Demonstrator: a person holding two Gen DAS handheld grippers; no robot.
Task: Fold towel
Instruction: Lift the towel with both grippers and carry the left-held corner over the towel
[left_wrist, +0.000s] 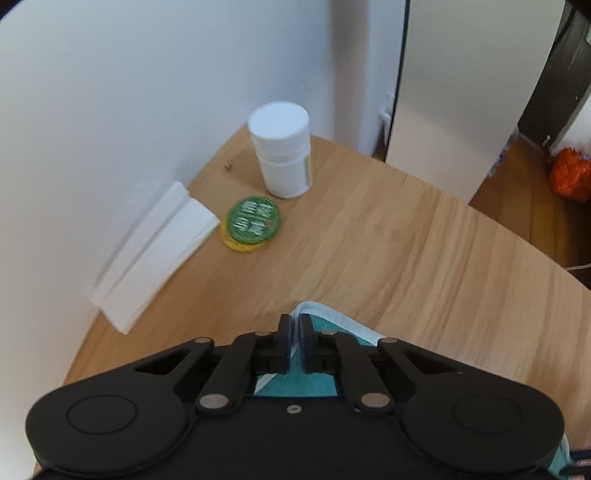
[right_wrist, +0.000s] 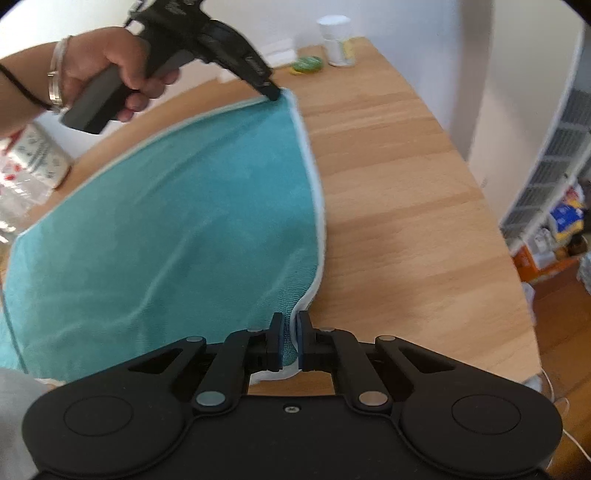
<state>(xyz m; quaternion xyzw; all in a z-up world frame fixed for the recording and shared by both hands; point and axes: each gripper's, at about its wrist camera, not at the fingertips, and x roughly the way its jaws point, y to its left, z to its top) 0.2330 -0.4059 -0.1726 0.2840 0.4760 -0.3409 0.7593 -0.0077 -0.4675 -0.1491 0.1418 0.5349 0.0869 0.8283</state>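
The wooden table (right_wrist: 399, 192) has a pale oak grain with long streaks and a rounded edge; it fills most of both views. On it lies the towel (right_wrist: 166, 221), a teal cloth with a fine fuzzy nap and a thin whitish hem, spread flat with soft ripples. In the right wrist view it takes the whole area from 7 to 11 o'clock, and its near left part is cut off by the frame.

The right gripper (right_wrist: 290, 341) is black plastic with metal pivot pins. Its two fingers are pressed together on the near corner of the towel, at 6 o'clock, and the hem bunches between the pads. The left gripper (left_wrist: 293, 341) is of the same build; its fingers pinch the far corner of the towel, so only a small teal wedge shows past them. In the right wrist view a hand (right_wrist: 110, 70) with metal bangles on the wrist holds this tool at 11 o'clock.

Toward 11 o'clock in the left wrist view a white folded sheet (left_wrist: 155, 254), smooth and flat, lies against the wall (left_wrist: 129, 92); it is blurred and I cannot tell its material. At 12 o'clock a white plastic bottle (left_wrist: 282, 151) stands upright, cylindrical, with a wide cap and a partly hidden label. Just before it lies a round green lid (left_wrist: 253, 220) with white characters, upon something yellow that is mostly covered.
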